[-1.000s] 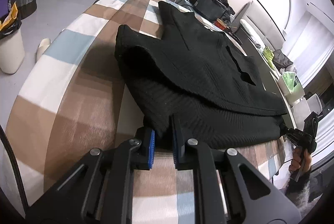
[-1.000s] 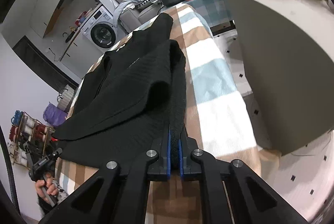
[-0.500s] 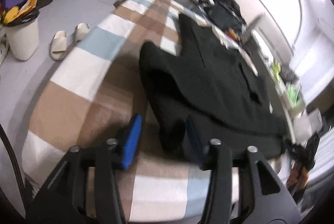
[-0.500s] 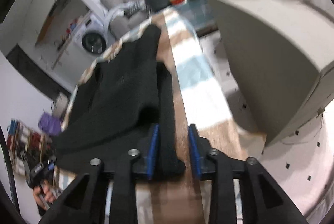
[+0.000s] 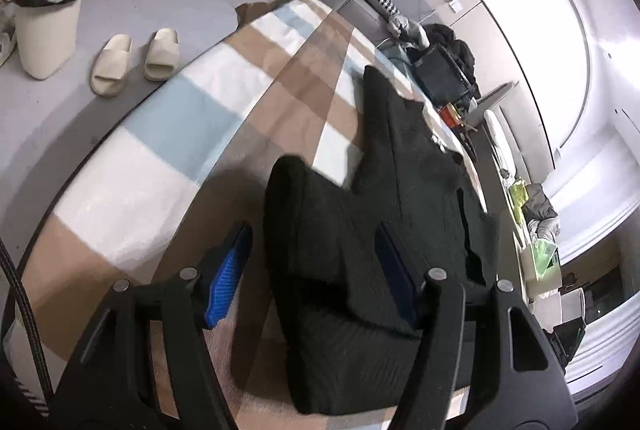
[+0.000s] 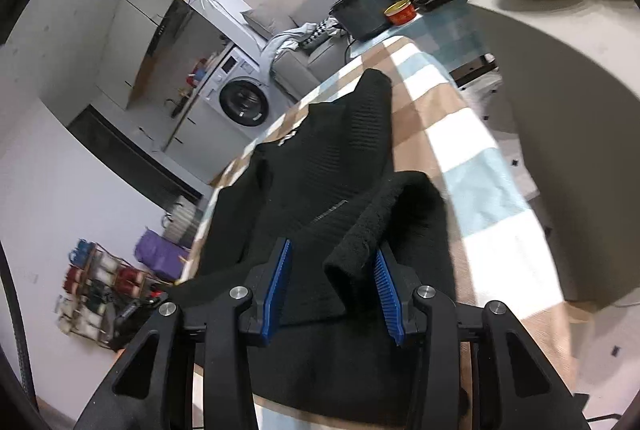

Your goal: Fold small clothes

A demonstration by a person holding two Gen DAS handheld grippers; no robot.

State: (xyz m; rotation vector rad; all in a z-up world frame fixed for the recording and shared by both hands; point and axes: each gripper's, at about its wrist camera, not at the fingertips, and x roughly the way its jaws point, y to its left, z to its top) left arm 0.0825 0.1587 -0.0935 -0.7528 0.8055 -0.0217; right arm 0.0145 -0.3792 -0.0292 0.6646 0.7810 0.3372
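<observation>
Black ribbed knit garment (image 5: 360, 230), its near part doubled over, lies on the checked blue, tan and white cloth (image 5: 192, 133) covering the counter. Left tool (image 5: 316, 270) and right tool (image 6: 332, 290) have just been opening; each stands part-open over a near corner of the garment, gripping nothing. Risk: a blue pad may snag the raised fold (image 6: 372, 226) and undo it. Bare cloth borders the garment on both sides.
</observation>
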